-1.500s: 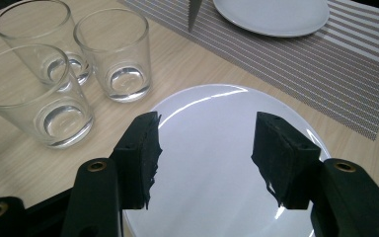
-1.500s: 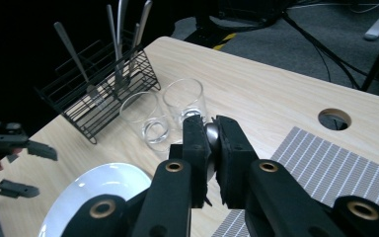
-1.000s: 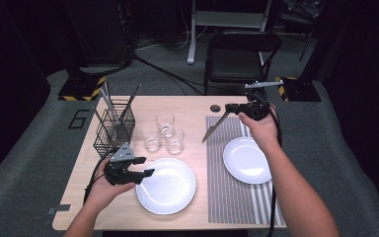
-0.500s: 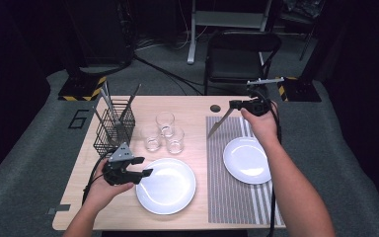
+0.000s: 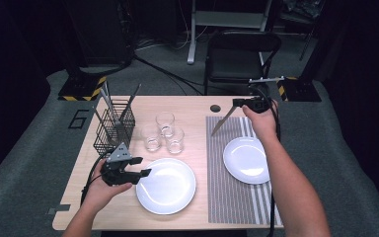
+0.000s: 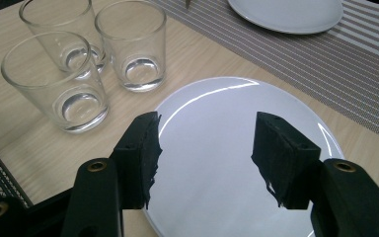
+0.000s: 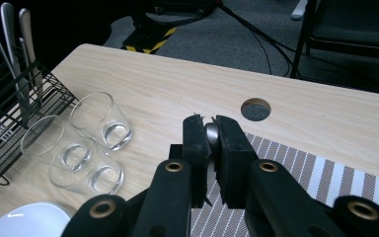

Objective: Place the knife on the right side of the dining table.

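My right gripper (image 5: 238, 102) is shut on the handle of a silver knife (image 5: 223, 120), held above the far left corner of the striped placemat (image 5: 237, 197). The blade slants down to the left. In the right gripper view the jaws pinch the knife's rounded handle end (image 7: 210, 132). My left gripper (image 5: 144, 172) stands open at the left rim of the near white plate (image 5: 167, 185). In the left gripper view the left gripper (image 6: 205, 143) has nothing between its jaws, with that plate (image 6: 217, 163) beneath them.
A second white plate (image 5: 246, 159) lies on the placemat. Three empty glasses (image 5: 165, 121) stand mid-table. A black wire basket (image 5: 112, 127) with cutlery is at the far left. A round hole (image 5: 215, 108) is in the tabletop, and a chair (image 5: 242, 59) stands behind.
My right gripper has carried the knife slightly to the right and farther back. The left gripper has stayed still and open.
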`<state>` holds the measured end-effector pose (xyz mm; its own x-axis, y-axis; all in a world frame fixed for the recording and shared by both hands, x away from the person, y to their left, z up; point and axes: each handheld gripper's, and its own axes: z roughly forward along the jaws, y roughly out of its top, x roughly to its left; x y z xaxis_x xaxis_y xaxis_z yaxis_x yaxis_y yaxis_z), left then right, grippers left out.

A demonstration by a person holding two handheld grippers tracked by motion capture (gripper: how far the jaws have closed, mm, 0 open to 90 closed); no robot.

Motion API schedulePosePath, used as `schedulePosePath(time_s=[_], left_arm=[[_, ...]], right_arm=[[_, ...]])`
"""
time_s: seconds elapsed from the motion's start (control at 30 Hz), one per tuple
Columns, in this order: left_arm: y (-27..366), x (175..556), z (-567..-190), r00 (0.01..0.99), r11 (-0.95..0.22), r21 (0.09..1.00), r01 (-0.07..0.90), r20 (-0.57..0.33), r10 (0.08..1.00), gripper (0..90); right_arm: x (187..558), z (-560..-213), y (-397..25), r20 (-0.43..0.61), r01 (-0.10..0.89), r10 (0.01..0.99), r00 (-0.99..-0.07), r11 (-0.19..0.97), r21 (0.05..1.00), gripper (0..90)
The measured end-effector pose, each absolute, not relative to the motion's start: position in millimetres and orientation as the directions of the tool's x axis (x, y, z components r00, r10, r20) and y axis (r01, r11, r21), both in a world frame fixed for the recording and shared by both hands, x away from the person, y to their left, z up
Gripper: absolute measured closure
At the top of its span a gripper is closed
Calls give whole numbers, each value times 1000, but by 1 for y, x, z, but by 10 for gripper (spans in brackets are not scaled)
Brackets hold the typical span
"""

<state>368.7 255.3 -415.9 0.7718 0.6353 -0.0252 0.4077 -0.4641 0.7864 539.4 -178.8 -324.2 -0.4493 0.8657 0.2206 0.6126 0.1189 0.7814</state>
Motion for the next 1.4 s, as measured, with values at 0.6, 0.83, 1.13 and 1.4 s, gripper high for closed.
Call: schedulePosePath(time_s=[0.6,0.83,1.13,1.4], left_arm=[[257,370,-418,768,-466,783,412,-24,640,434],[257,370,-418,770,-467,782,413,-26,638,434],[258,370,-418,768,-466,783,412,-23,640,434],[258,369,-418,766,-464,784,413,-22,643,434]], right_arm=[[555,-335,-184,237,626,881,-410,82,776,838],[560,-338,-187,256,632,884,-392,56,773,838],[563,-341,-195,280,646,892,-356,18,763,834],[566,-344,-204,293,657,900,-323,-10,754,822]])
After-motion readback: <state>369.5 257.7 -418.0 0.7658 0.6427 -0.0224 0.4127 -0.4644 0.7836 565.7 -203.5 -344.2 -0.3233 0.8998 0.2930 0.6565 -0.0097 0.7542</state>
